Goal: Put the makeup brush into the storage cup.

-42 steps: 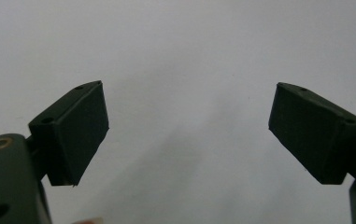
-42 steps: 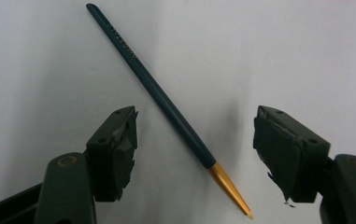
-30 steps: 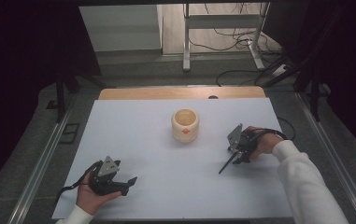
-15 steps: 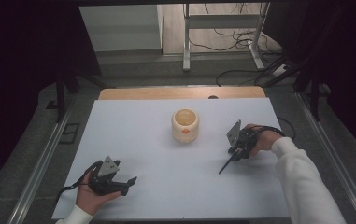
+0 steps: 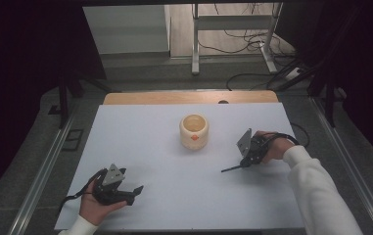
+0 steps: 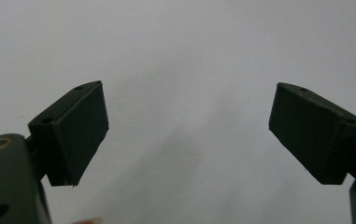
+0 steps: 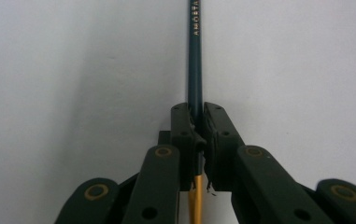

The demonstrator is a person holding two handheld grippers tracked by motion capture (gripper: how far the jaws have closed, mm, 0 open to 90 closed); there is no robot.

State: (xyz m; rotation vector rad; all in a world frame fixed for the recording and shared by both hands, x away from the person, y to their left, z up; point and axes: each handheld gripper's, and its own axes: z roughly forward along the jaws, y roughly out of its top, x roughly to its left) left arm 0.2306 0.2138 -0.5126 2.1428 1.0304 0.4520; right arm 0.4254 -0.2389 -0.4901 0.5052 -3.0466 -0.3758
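Dark pencil point(image 7: 195, 56), clamped between fingers point(image 7: 183, 135)

The counter point(image 5: 140, 147) has a smooth, matt white top, with a bare wooden strip point(image 5: 189, 97) along its far edge. Near the middle stands a cup point(image 5: 194, 131) of pale, smooth wood. The right gripper point(image 7: 195, 123) is matt black plastic with brass-coloured rivets; its pencil point(image 7: 195, 56) is glossy dark blue with gilt lettering.

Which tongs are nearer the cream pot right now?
Right. The right tongs, shut on a pencil, sit just beside the cream pot; the left tongs lie open at the table's near-left corner.
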